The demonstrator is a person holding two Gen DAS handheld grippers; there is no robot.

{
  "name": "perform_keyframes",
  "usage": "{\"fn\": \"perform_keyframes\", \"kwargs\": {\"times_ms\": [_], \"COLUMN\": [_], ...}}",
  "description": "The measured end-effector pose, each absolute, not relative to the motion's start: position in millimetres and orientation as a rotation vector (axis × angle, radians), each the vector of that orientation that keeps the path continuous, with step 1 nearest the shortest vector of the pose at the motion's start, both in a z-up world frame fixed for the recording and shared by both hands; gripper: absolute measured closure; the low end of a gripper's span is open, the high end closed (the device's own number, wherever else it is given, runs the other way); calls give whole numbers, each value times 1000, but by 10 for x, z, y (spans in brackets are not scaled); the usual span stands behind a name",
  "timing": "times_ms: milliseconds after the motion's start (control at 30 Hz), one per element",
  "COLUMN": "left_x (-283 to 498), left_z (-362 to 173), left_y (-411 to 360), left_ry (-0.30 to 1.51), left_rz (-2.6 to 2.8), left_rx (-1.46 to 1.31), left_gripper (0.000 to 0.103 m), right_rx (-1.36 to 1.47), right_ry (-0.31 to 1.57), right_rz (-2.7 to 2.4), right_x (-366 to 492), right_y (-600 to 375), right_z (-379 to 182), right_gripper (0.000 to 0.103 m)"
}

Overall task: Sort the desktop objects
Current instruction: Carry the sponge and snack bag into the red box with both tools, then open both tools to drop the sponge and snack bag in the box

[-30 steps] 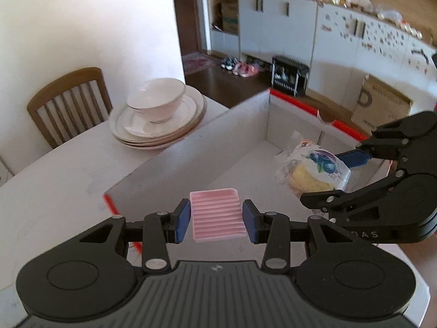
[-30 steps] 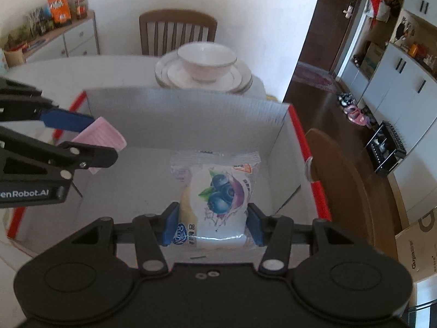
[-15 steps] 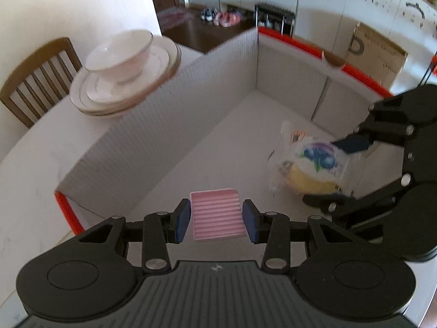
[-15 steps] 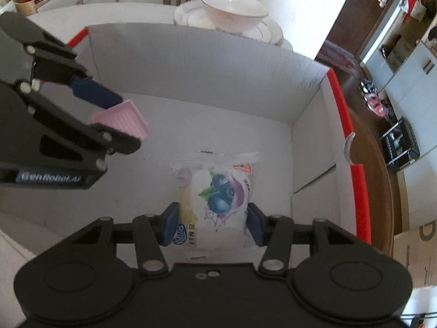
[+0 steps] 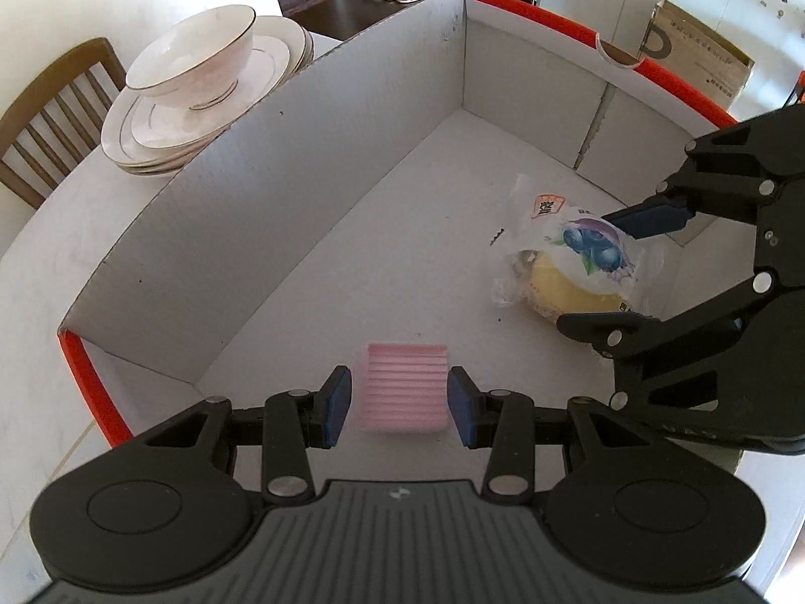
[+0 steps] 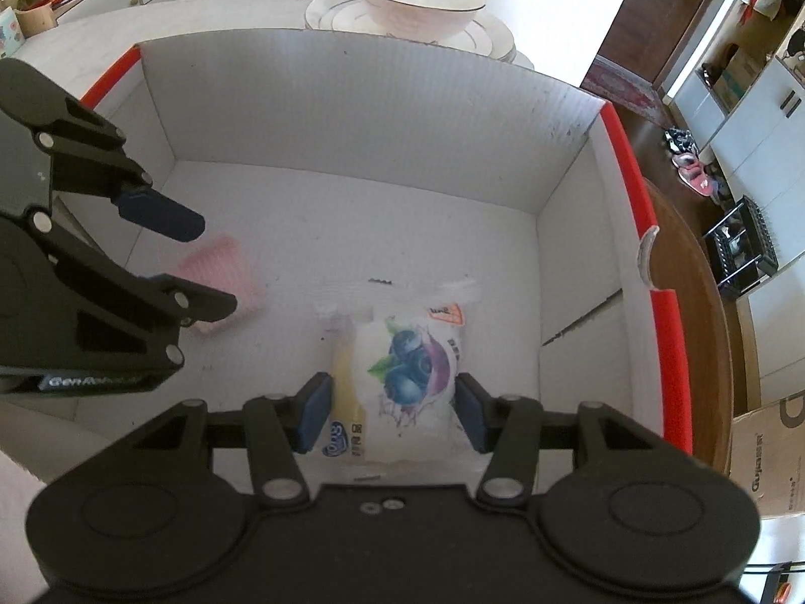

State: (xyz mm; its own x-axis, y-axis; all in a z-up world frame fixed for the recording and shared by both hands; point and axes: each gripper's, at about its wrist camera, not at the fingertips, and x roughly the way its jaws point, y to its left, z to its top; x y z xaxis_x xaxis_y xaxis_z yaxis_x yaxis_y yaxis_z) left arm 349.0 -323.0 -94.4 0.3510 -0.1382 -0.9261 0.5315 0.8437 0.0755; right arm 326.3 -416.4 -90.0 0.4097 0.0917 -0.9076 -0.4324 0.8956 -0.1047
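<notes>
Left wrist: pink ridged tray (image 5: 405,386) between parted blue pads (image 5: 336,405).

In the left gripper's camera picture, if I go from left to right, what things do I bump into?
Wooden chair → bowl on stacked plates → pink ridged tray in the left gripper → blueberry snack packet → right gripper.

Pink pad (image 6: 221,272) is blurred in right wrist view and partly hidden by left gripper (image 6: 198,261). Snack pkg (image 5: 578,261) near edge is covered by right gripper (image 5: 619,272). Chair (image 5: 45,116) is cut off at frame edge.
</notes>
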Motion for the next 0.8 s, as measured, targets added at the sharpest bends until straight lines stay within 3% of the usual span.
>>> {"fn": "perform_keyframes", "kwargs": {"times_ms": [167,300,800], "left_x": [3516,3513,3236], "left_z": [-971,-937,-583], "left_y": [-3215,-3165,-2957], "left_ry": [1164,1145,1032], "left_rz": [-448,-450,-455], "left_rx": [387,349,240], "left_gripper": [62,62,62], "right_rx": [-334,-332,-257], "right_ry": [1101,1077,990], "right_rz": [355,368,384], "right_x": [3233,3190,2956], "right_y": [-4190,-4242,-4363], "right_z": [-891,-833,-424], "right_gripper": [34,29,24]}}
